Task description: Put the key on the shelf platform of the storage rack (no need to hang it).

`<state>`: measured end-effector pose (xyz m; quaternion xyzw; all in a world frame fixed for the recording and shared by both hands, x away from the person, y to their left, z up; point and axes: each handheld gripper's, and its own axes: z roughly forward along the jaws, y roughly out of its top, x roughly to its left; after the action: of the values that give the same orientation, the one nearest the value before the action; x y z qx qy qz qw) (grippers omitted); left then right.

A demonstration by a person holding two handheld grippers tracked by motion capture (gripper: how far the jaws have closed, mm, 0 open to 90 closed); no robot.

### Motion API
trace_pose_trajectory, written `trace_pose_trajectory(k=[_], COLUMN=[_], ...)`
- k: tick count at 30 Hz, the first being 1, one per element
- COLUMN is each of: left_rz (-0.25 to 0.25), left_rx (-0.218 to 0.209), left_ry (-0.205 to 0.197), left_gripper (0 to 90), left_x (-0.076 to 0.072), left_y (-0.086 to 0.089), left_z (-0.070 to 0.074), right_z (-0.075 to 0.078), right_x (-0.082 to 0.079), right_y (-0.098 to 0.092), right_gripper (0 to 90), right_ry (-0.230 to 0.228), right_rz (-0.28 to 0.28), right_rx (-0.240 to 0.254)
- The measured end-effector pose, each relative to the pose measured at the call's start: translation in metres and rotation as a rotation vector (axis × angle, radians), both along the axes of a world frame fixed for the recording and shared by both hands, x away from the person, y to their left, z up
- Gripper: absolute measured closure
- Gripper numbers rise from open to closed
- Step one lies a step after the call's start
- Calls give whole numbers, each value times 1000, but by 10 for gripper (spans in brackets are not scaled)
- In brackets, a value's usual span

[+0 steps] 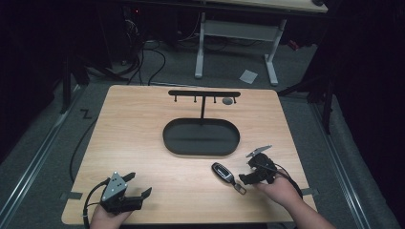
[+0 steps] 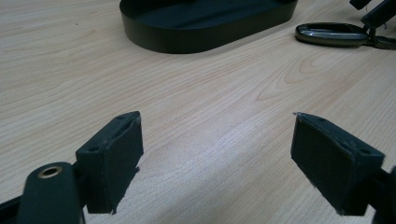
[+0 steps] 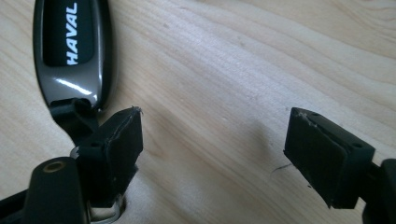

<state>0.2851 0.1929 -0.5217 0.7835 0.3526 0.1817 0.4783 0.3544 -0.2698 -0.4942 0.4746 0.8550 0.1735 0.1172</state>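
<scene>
Wooden table (image 1: pixel 143 124), both grippers' jaws apart, gripping nothing.
Glossy grey-black key fob (image 3: pixel 70 51), labelled "HAVAL", just beside right gripper (image 3: pixel 212 154); left gripper (image 2: pixel 217 158) well apart.

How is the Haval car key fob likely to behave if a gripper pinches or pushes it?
The car key fob has a glossy, rounded shell, so the pads may slip. It lies flat on the table, so it should slide rather than roll. Its strap and metal ring will probably dangle loosely when lifted.

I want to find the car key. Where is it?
In the high view the car key lies on the table's right side, between the black tray and the right gripper.
</scene>
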Motion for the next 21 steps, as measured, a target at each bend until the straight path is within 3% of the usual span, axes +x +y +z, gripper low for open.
trace_pose_trajectory(k=[8, 11, 12, 21], left_rz=[-5, -9, -15, -18], left_rx=[-2, -1, 0, -3], left_ry=[0, -1, -3, 1], left_gripper=[177, 177, 178, 178], left_x=[0, 0, 0, 1], left_y=[1, 0, 0, -1], left_z=[1, 1, 1, 1], right_z=[4, 6, 7, 13], right_x=[4, 6, 8, 10], right_y=[7, 10, 13, 25], right_gripper=[218, 233, 247, 234], right_ry=[79, 104, 131, 230], right_rz=[52, 77, 105, 195], right_rx=[-55, -87, -118, -209])
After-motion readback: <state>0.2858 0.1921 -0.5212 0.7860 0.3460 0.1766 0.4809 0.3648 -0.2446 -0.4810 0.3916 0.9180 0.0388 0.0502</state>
